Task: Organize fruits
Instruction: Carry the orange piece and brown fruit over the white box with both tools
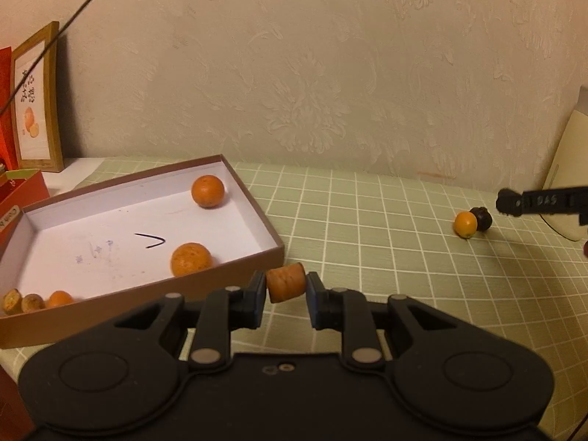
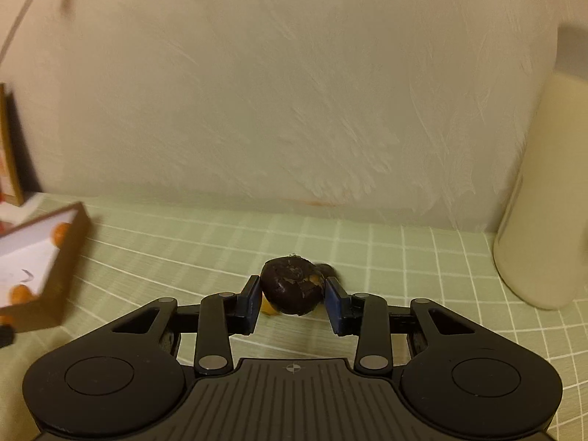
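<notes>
My left gripper (image 1: pixel 286 288) is shut on a small, squashed orange fruit (image 1: pixel 286 282), held just off the near right corner of the brown box (image 1: pixel 257 207). The white-lined box holds two round oranges (image 1: pixel 207 191) (image 1: pixel 190 259) and several small fruits (image 1: pixel 33 299) in its front left corner. In the right wrist view my right gripper (image 2: pixel 292 290) is shut on a dark, wrinkled round fruit (image 2: pixel 290 286), with a sliver of orange fruit (image 2: pixel 269 308) showing below it. The left wrist view shows that dark fruit (image 1: pixel 482 218) beside a yellow-orange fruit (image 1: pixel 465 225), next to a finger (image 1: pixel 533 203) of the right gripper.
A green checked cloth (image 1: pixel 386 228) covers the table, which ends at a patterned wall. A framed picture (image 1: pixel 35 99) and a red box (image 1: pixel 22 193) stand at the back left. A tall cream container (image 2: pixel 540 202) stands at the right. A thin cable (image 1: pixel 73 14) hangs at the upper left.
</notes>
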